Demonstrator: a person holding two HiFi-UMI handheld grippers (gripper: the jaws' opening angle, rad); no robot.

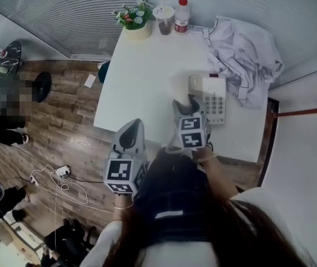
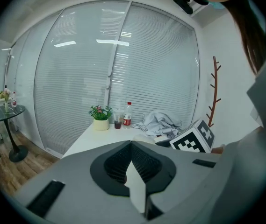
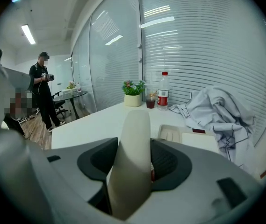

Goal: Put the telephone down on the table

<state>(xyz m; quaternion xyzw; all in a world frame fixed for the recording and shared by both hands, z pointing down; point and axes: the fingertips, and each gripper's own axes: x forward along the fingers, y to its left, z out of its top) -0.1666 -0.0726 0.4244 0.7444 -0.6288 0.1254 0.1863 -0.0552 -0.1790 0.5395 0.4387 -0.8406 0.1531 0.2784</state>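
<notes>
Now the right gripper (image 3: 134, 143) has its jaws clamped on the handset (image 3: 132, 181) above the surface (image 1: 141, 77), near the base (image 1: 214, 96), while the left gripper (image 2: 131, 143) has its jaws together.

No text, label or number legible
</notes>
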